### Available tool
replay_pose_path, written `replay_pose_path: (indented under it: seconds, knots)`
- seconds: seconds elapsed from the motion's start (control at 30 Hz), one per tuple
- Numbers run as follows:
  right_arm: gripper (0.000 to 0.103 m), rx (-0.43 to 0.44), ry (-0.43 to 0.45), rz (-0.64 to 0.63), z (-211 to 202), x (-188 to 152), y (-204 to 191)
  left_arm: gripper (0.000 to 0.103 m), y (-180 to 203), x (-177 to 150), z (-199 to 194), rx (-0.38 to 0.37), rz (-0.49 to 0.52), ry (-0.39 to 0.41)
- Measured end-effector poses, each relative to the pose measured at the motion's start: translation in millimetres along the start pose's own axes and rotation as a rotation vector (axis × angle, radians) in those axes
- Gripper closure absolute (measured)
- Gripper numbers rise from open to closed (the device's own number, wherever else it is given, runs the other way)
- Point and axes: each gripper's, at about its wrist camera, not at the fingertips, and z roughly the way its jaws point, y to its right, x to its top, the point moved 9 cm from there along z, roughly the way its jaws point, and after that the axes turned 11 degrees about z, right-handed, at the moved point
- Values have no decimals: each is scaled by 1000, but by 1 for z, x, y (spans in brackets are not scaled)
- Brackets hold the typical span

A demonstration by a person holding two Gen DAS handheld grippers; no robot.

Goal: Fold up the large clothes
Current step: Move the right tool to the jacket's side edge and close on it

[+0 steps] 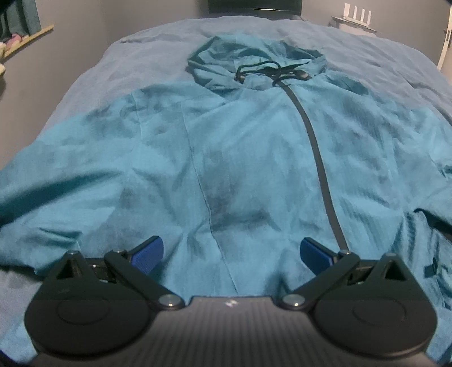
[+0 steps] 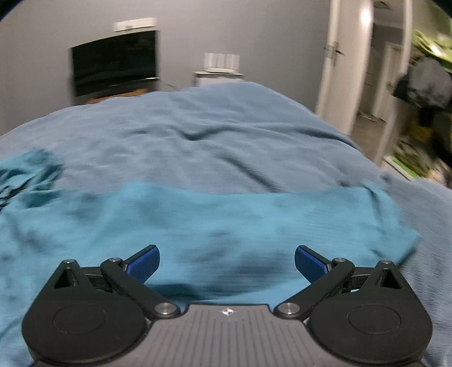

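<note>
Teal hooded jacket flat on bed, zip up. Thin, light, floppy, likely slippery. My left hand-held gripper and right hand-held gripper both spread wide, empty. Pinch hem and sleeve edges.

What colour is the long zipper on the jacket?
Dark grey, almost black zipper; clearest in the left wrist view.

Dim bluish light; fisheye-bent edges; right wrist view smeared, probably motion blur.

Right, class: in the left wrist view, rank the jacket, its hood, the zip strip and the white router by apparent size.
1. Jacket
2. Hood
3. Zip strip
4. Router, though it sits far back, so it only looks this small.
</note>
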Motion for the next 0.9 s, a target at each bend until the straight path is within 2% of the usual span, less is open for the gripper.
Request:
replay_pose_path:
  seconds: [0.13,0.33,0.57,0.7,0.87,0.9]
  knots:
    - [4,-60,-2,64,15,8,65,0,4,17,-1,9,28,7]
    - [6,-143,12,155,35,15,143,0,21,48,-4,-32,55,41]
    - [10,-198,10,241,62,19,209,0,37,82,2,-46,45,50]
    - [15,-200,6,296,77,20,237,0,48,81,11,-55,46,30]
    - [29,-179,-1,344,96,21,257,0,53,70,23,-44,60,1]
    - [38,-174,-4,351,100,20,260,0,52,68,25,-41,58,-5]
